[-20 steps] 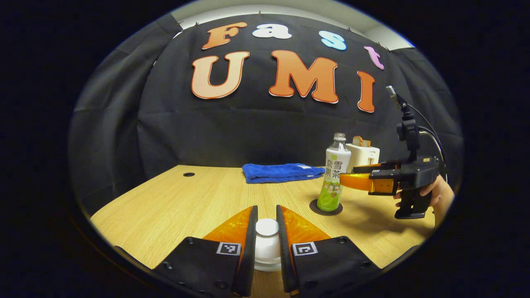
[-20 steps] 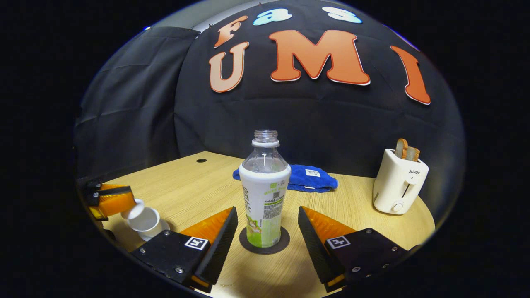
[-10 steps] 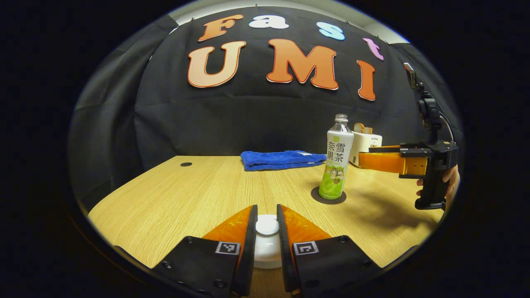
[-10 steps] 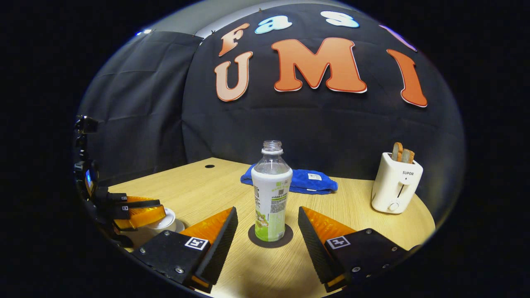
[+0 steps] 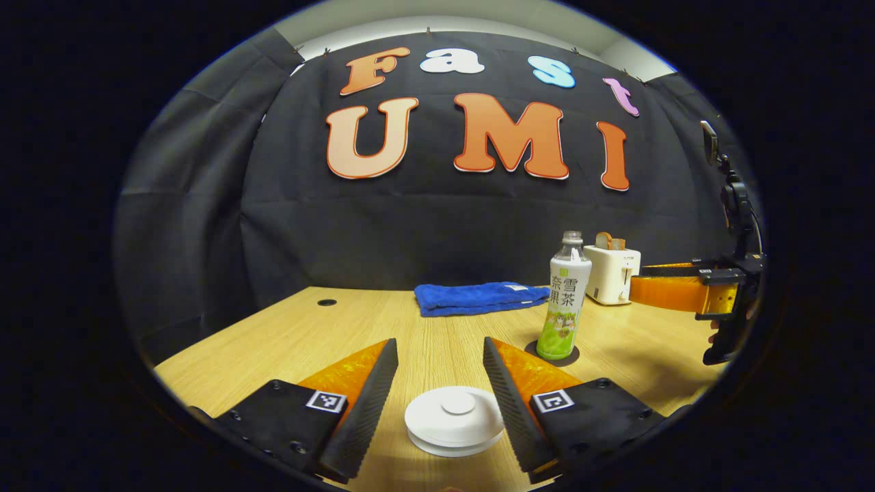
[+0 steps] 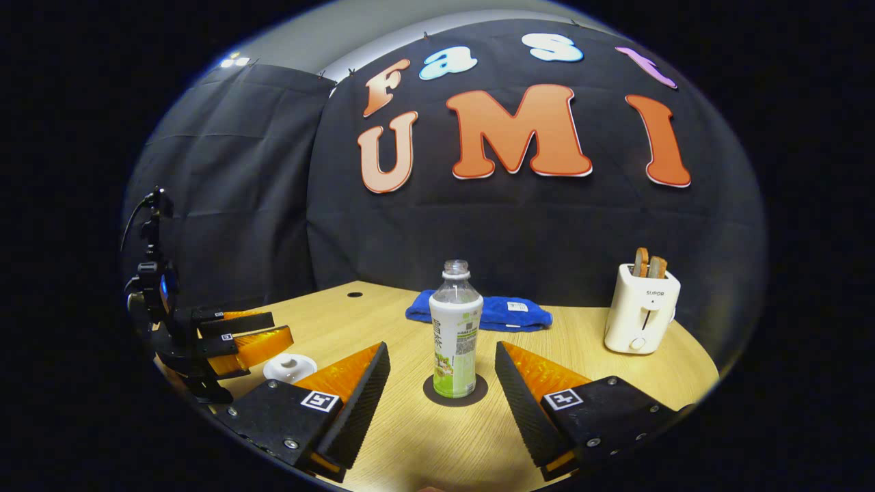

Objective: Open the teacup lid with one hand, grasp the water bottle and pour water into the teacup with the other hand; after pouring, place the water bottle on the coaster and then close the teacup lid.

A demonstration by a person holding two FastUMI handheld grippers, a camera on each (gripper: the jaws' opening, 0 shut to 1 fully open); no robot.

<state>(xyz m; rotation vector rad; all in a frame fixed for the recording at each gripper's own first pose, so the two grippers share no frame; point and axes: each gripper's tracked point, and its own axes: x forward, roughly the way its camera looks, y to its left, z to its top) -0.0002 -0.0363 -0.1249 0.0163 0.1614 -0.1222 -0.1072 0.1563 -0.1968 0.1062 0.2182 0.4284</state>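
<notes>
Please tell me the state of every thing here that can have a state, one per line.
teacup lid: closed, on the teacup
water bottle: upright on the coaster, uncapped
left gripper: open, released
right gripper: open, apart from the bottle
toaster: bread raised
blue towel: folded

A folded blue towel [image 5: 482,298] lies on the wooden counter [image 5: 287,338] at centre frame, near the back edge. A white toaster [image 6: 641,309] stands upright at right of frame, two bread slices [image 6: 649,262] protruding from its slots. A round hole [image 5: 327,302] pierces the counter at left.
</notes>
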